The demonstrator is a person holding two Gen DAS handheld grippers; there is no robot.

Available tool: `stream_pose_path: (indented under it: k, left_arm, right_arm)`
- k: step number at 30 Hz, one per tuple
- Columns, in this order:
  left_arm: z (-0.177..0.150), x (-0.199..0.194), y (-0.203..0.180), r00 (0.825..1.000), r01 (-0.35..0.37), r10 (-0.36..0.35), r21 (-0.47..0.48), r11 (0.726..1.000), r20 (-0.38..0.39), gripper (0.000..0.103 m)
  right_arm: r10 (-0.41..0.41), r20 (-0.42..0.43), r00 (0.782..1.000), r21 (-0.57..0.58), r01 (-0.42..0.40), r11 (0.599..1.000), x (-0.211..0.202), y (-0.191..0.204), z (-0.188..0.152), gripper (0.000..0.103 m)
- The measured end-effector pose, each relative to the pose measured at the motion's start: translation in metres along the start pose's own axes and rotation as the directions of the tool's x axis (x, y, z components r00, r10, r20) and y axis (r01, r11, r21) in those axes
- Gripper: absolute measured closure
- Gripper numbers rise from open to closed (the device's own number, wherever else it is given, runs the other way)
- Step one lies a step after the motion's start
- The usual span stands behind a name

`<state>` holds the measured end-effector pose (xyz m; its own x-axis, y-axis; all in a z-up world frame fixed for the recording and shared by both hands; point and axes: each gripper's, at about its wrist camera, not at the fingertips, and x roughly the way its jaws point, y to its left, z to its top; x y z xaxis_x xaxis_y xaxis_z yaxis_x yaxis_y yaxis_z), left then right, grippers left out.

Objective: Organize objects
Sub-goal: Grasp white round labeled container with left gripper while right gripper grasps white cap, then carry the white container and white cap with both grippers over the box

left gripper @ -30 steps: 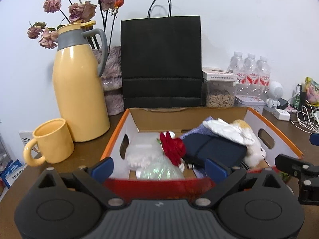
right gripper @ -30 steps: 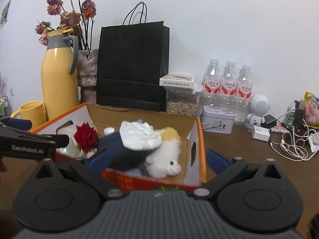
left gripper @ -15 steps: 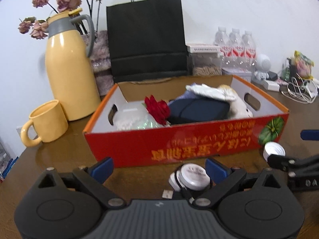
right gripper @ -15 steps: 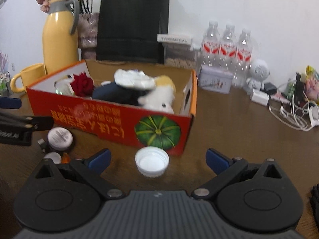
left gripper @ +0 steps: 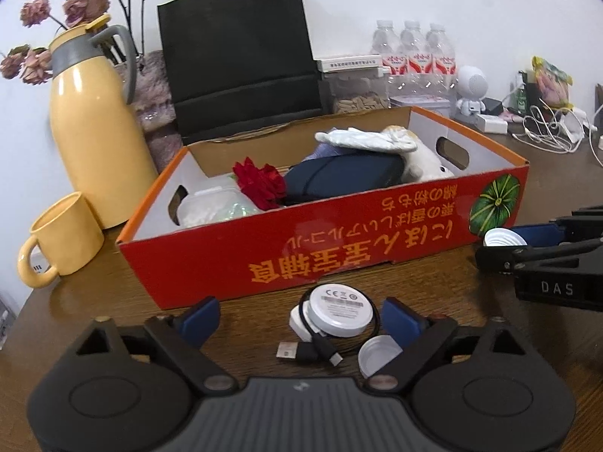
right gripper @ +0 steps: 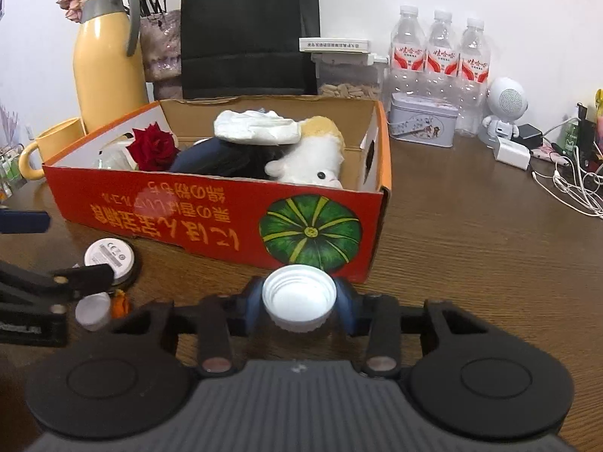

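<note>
My left gripper [left gripper: 299, 322] spread wide, holding nothing, low over table [right gripper: 471, 233]. Between its fingers: round white puck [left gripper: 338, 304] with cable, small white cap [left gripper: 377, 356]; both not yet boxed. Red box [right gripper: 211, 211] already holds rose, dark pouch, plush toy. My right gripper [right gripper: 299, 303] clamped on white lid [right gripper: 299, 297], just before box front wall. Open tabletop right of box; box wall must be cleared first.

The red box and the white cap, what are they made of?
The red box looks like cardboard: its inner back wall is raw brown, with cut handle holes, while the outside is printed and slightly glossy. The white cap, shut between the right gripper fingers, looks like matte plastic with moulded thread rings inside.
</note>
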<state>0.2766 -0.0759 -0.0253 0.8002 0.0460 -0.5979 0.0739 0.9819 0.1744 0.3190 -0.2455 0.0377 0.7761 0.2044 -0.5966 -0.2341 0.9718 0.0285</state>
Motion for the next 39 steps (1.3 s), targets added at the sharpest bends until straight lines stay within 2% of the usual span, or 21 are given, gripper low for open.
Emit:
stream_pose_path:
  k: [2,9,13,15,17,21,30,39]
  left_arm:
    - [0.0,0.0,-0.001,1.0,0.005,-0.005,0.007,1.0,0.004,0.023]
    - [0.0,-0.002,-0.005,0.999,0.029,-0.03,0.036,0.999,0.036,0.031]
    - [0.0,-0.003,-0.009,0.997,0.056,-0.059,0.052,0.997,0.046,0.045]
    - [0.0,-0.001,-0.011,0.997,0.069,-0.071,0.06,0.996,0.035,0.049]
    - [-0.001,0.003,-0.012,0.996,0.082,-0.084,0.064,0.995,0.016,0.059]
    - [-0.002,0.005,-0.012,0.996,0.091,-0.092,0.056,0.994,0.012,0.065]
    - [-0.001,0.001,-0.004,0.993,0.114,-0.114,0.014,0.993,0.028,0.065]
    - [0.001,-0.016,0.005,0.988,0.131,-0.128,-0.027,0.991,0.086,0.065]
  right_arm:
    - [0.006,0.002,1.0,-0.009,-0.006,1.0,-0.001,0.003,-0.001,0.062]
    - [0.012,0.019,1.0,-0.026,-0.012,1.0,-0.005,0.009,-0.001,0.062]
    - [0.014,0.021,1.0,-0.029,-0.013,0.999,-0.005,0.009,-0.001,0.062]
    - [0.015,0.022,1.0,-0.029,-0.014,0.999,-0.005,0.009,-0.001,0.062]
    - [0.016,0.022,1.0,-0.031,-0.015,0.999,-0.005,0.01,-0.001,0.062]
    - [0.018,0.024,1.0,-0.033,-0.017,0.999,-0.005,0.011,-0.002,0.062]
    - [0.022,0.036,0.999,-0.041,-0.02,0.999,-0.008,0.013,-0.003,0.062]
    - [0.03,0.07,0.997,-0.043,-0.027,0.999,-0.016,0.014,-0.002,0.062]
